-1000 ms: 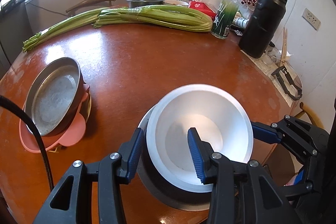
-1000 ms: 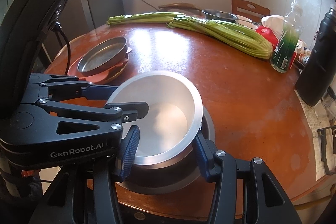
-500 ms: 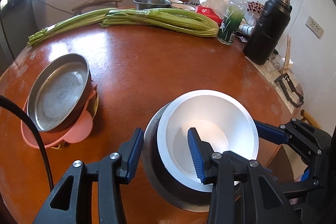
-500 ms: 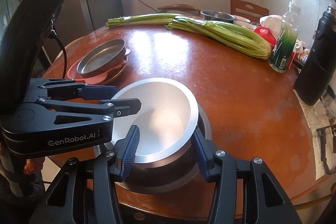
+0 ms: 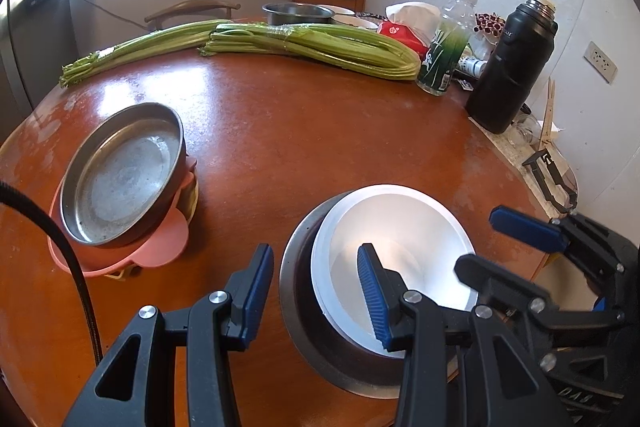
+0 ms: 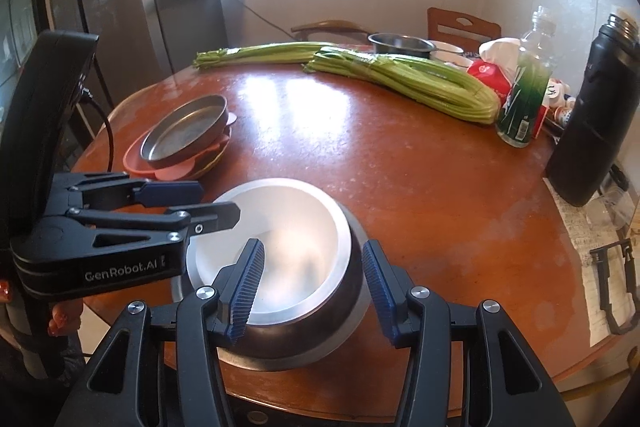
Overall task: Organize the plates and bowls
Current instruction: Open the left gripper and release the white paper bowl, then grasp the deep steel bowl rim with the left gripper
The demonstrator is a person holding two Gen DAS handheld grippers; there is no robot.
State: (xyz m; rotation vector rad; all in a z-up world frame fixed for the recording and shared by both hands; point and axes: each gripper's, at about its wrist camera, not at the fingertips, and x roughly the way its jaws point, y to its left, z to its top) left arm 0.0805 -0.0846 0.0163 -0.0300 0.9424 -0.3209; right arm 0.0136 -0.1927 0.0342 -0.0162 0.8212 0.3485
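The middle of my table (image 5: 304, 131) lies bare, so I can pass freely between the nested bowls (image 5: 392, 255) near me and the celery (image 5: 320, 47) at the far edge. A plate stack (image 5: 120, 179) blocks the left, and a flask (image 5: 512, 67) and bottle (image 5: 444, 55) crowd the right.

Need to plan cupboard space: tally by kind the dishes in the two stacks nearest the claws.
Pale bowl: 1
Steel bowl holding it: 1
Shallow metal dish: 1
Pink plate: 1
Yellow piece underneath, mostly hidden: 1
Total: 5 visible
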